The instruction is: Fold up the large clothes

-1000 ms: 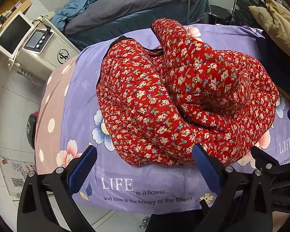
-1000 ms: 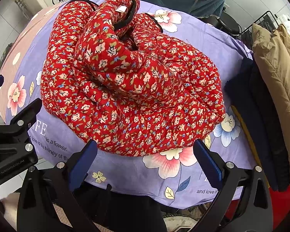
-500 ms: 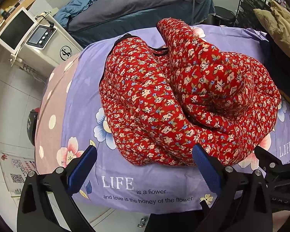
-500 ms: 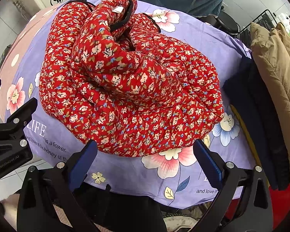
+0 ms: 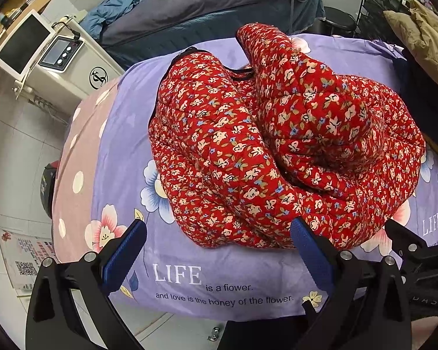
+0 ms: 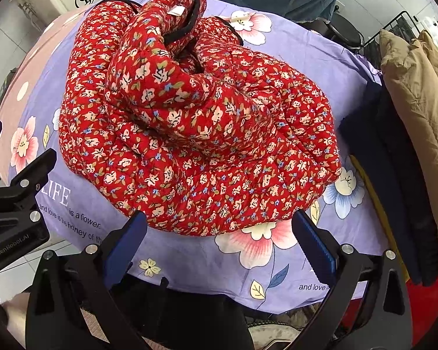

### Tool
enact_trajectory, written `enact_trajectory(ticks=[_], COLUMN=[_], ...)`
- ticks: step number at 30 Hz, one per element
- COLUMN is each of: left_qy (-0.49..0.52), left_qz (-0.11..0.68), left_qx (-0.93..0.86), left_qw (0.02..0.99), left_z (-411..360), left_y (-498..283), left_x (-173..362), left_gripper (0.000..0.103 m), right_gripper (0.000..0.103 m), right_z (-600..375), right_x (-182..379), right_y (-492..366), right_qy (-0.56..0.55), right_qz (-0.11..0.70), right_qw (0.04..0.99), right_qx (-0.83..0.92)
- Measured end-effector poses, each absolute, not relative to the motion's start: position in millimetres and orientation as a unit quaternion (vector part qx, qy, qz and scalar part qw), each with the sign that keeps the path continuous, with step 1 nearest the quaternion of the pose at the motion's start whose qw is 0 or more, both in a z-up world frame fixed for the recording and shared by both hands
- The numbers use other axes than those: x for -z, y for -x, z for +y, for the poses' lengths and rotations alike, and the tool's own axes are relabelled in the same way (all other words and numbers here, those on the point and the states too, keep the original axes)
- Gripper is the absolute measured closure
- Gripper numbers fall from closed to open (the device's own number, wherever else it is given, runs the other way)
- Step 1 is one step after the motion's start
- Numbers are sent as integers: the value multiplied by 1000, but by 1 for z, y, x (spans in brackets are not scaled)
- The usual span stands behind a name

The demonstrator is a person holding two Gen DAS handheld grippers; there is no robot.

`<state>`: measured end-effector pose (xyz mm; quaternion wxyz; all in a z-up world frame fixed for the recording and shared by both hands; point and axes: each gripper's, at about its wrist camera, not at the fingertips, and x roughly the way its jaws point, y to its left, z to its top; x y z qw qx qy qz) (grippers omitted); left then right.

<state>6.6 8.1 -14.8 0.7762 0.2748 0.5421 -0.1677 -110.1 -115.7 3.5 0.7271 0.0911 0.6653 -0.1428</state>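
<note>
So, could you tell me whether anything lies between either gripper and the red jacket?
Nothing visible does. Both the left gripper and the right gripper have open jaws, with only bare purple sheet between them and the near edge of the red jacket.

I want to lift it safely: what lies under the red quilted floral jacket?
Under the red quilted floral jacket lies the purple flowered bedsheet, seen all around it. Whatever the jacket's bulk covers cannot be seen.

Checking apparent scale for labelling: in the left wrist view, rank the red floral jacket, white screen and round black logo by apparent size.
1. red floral jacket
2. white screen
3. round black logo
</note>
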Motion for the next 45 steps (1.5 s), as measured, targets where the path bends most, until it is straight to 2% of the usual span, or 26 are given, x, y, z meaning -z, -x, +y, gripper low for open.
enact_trajectory(ticks=[25,31,35,41,44,45], left_qy=[-259,-215,-219,-277,-281,-273], left_qz=[574,569,540,575,605,615], left_qx=[175,199,222,247,261,260], left_qw=[757,768,782,729,698,692], left_z=[4,-9,-50,-129,-149,-148], left_y=[-18,-52,-87,-127,-138,-139], left_x=[23,5,-7,33,63,69], left_gripper=[8,8,6,7,17,26], right_gripper=[5,5,5,5,5,5], right_z=[-137,-195,-239,-271,-272,-270], right_x=[4,3,17,45,60,67], right_y=[113,131,141,129,112,104], right_qy=[-128,-243,-335,-466,-521,-539], right_qz=[660,611,585,553,544,543], right_qw=[724,725,704,663,636,624], right_qx=[156,203,222,193,165,161])
